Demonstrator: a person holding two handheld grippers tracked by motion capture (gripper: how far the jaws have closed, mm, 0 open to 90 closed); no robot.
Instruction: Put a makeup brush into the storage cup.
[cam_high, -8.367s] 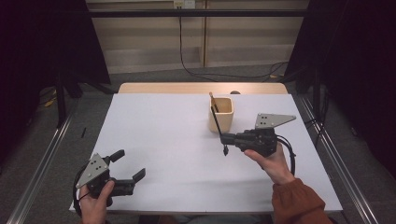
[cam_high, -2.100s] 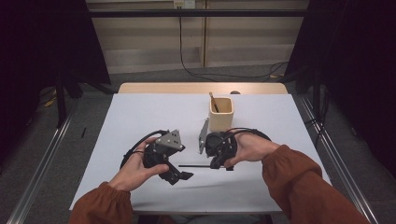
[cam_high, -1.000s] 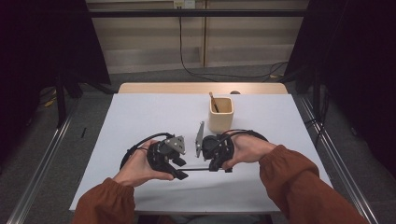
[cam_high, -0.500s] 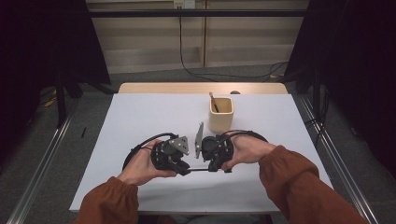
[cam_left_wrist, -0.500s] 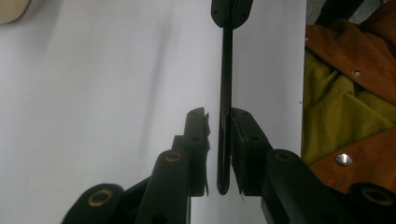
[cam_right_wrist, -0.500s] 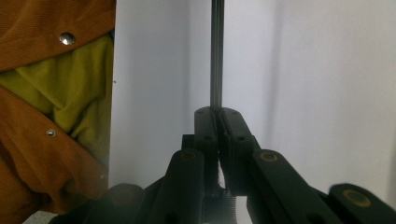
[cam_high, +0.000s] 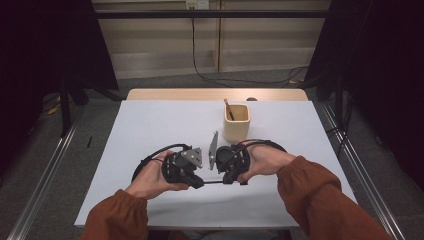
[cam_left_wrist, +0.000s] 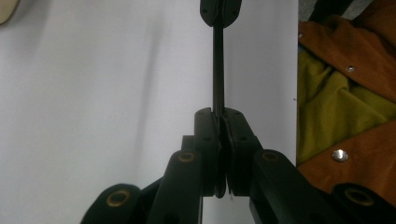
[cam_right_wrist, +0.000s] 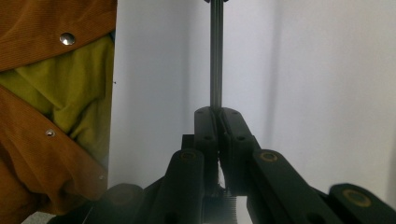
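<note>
On table (cam_high: 150, 130): one wooden cup (cam_high: 236, 121), upright, holding one stick (cam_high: 228, 108); two grippers, left (cam_high: 198, 183) and right (cam_high: 226, 181), facing, each clamped on one end of one thin black rod (cam_high: 212, 182), left jaws just closing onto it.

A thin black rod (cam_high: 214, 182), possibly a pen or brush handle, is held level just above the white table near its front edge, spanning the short gap between two hand-held grippers. The left gripper (cam_left_wrist: 219, 114) and right gripper (cam_right_wrist: 216, 113) each clamp one end, the straight shaft running between them.
</note>
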